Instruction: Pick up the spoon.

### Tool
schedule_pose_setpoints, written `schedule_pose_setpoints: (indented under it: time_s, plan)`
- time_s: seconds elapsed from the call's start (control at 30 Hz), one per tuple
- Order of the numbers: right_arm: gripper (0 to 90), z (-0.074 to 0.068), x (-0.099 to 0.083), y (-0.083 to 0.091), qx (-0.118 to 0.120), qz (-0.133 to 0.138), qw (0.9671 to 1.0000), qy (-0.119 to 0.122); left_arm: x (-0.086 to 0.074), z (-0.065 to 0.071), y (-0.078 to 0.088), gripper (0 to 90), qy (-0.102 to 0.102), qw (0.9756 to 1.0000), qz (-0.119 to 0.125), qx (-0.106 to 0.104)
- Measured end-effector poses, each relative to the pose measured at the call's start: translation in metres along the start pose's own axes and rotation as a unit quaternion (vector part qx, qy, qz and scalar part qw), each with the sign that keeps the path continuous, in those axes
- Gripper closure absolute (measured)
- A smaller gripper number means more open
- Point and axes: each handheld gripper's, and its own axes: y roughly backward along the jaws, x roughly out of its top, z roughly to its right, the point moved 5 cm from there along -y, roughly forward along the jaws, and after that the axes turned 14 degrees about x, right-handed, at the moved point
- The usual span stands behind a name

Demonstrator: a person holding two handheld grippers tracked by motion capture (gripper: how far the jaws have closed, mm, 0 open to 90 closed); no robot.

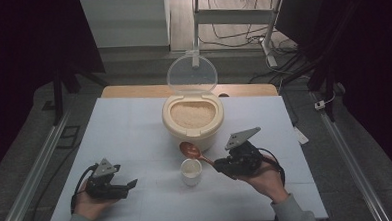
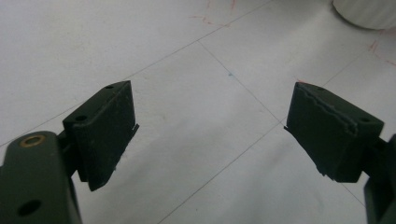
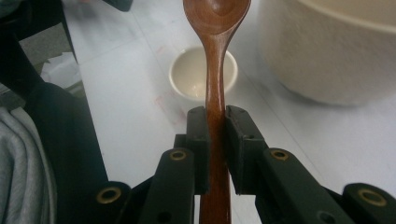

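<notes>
A: Hanging over the white table [image 1: 135,143], the wooden spoon [image 1: 191,151] sits between the small cup [image 1: 191,172] and the big cream rice container [image 1: 193,121], its bowl just above and behind the cup's rim.

B: And its long axis?

A: Running from the right gripper [image 1: 220,165] up and leftward in the high view, handle at the jaws, bowl out front. In the right gripper view the spoon [image 3: 216,84] goes straight ahead, with the cup [image 3: 189,77] under the shaft and the container's wall [image 3: 327,56] off to one side.

B: Grip?

A: The right gripper [image 3: 215,149] is clamped on the handle, pads pressed flat against both sides. The spoon's bowl looks empty, as far as I can tell.

B: So the container's the target?

A: That's my read. Its clear lid [image 1: 191,73] stands open, the rice [image 1: 191,113] is exposed, and it lies just beyond the spoon tip, farther from the person. The next move turns on lifting the tip over that near rim.

B: The other hand?

A: The left gripper [image 1: 118,186] rests well apart on the table's left side, jaws wide with nothing between them; in its own view, the left gripper [image 2: 210,135] has bare table under it. The right hand is plainly nearer.
</notes>
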Motion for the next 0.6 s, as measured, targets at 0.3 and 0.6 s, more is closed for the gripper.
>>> schedule_pose_setpoints:
  time_s: [0.3, 0.6]
  plan:
    - [79.4, 0.001, 0.004, -0.017, 0.019, -0.021, 0.9994, 0.019, 0.000, -0.001, 0.000, 15.6, -0.001, 1.0000, 0.000, 0.000]
    - [79.4, 0.001, 0.005, -0.023, 0.030, -0.029, 0.9987, 0.029, 0.002, 0.000, 0.002, 15.7, -0.005, 1.0000, 0.004, -0.002]
